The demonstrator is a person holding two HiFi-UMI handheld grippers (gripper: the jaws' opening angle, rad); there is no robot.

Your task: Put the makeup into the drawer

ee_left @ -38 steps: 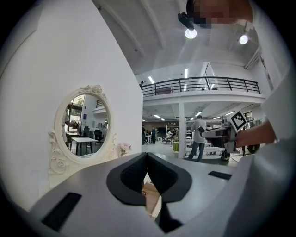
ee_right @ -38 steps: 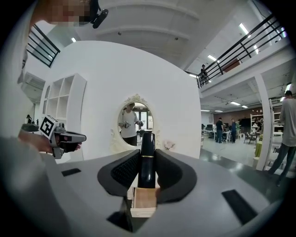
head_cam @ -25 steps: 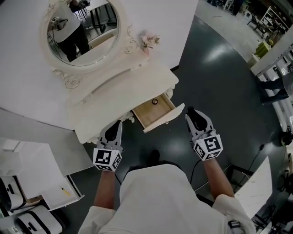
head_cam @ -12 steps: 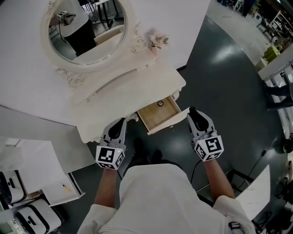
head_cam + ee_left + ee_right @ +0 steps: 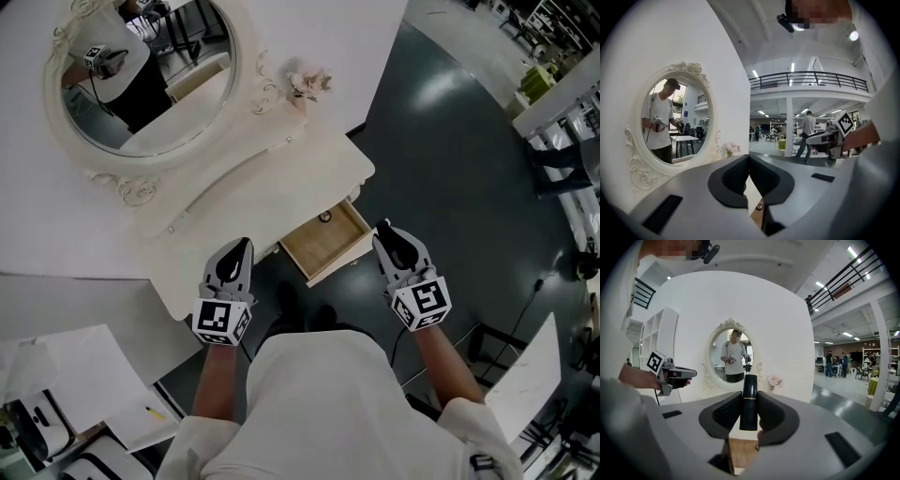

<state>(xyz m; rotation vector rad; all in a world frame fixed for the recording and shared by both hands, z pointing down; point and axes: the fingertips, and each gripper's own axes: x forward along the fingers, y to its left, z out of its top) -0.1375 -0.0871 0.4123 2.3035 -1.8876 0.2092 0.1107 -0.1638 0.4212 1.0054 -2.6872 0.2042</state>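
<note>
My right gripper [image 5: 749, 414] is shut on a dark tube of makeup [image 5: 749, 399] with a thin gold band, which stands upright between its pads. In the head view that gripper [image 5: 386, 234] hangs just right of the open wooden drawer [image 5: 326, 240] of the cream dressing table [image 5: 281, 178]. A small round dark item [image 5: 324, 217] lies at the drawer's back. My left gripper [image 5: 236, 253] is shut with nothing in it, at the table's front edge left of the drawer. The left gripper view shows its jaws [image 5: 749, 180] pressed together.
An oval mirror [image 5: 141, 80] in an ornate cream frame stands on the table against a white wall, with a small pink flower [image 5: 307, 84] beside it. Dark floor [image 5: 450, 169] spreads to the right. White shelving with papers [image 5: 66, 375] sits at lower left.
Both grippers have drifted closer to the dressing table, and the head view has shifted so the mirror sits further left. The right gripper keeps its hold on the makeup tube.
</note>
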